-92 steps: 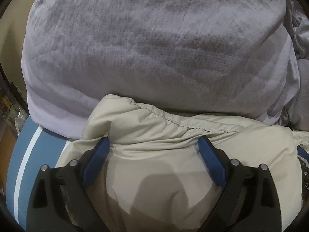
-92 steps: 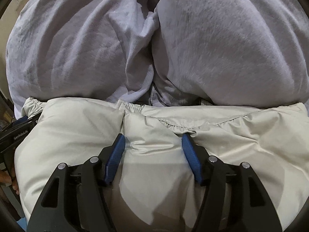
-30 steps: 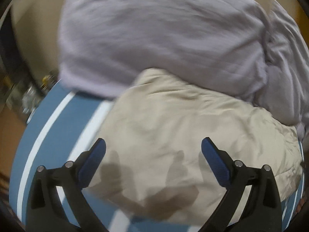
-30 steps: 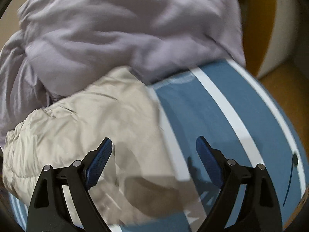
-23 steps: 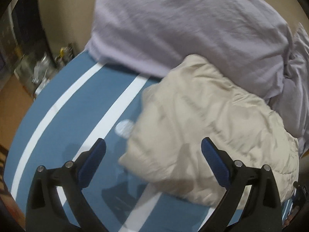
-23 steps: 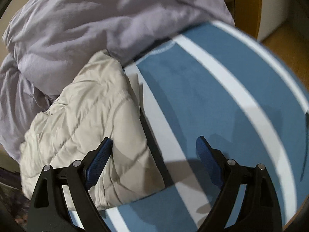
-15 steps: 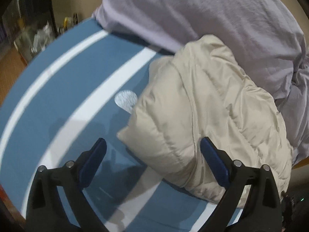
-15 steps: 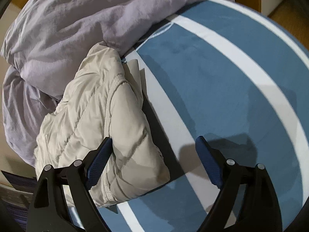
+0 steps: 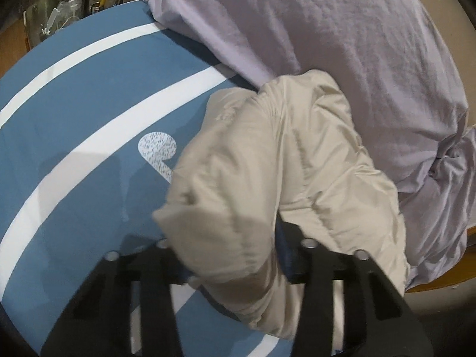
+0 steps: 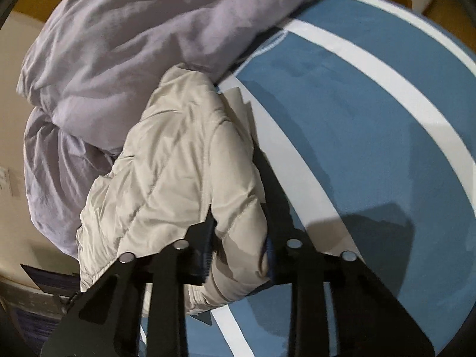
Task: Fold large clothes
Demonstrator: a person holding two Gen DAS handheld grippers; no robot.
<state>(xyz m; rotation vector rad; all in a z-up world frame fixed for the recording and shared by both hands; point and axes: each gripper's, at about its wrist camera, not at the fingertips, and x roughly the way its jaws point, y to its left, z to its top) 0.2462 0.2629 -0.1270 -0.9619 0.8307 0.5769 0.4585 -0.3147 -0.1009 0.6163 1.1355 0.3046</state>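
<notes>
So we've got the beige puffer jacket (image 9: 285, 160) bunched up on the blue-and-white striped bed cover (image 9: 74, 136), pressed right against the lilac duvet (image 9: 342, 29) heaped along the far edge of the bed.

The left hand-held gripper (image 9: 226, 255) is clamped down on one near corner of the folded bundle, padding bulging out between the jaws. The right hand-held gripper (image 10: 238, 250) is doing the same on the other near corner, jaws narrowed onto a fat wad of quilted fabric.

What worries us from here: that shell looks slick and puffy (classic down-jacket behaviour), so each grip is probably squeezing mostly air and top layers. Lift or drag it and the inner layers could slide out, and the fold falls open. Also, the far side of the jacket is touching the duvet, so pulling could snag it and drag lilac fabric along, or twist the bundle. And if the two sides don't move together, the thing will likely skew, since nothing else is holding its shape.
</notes>
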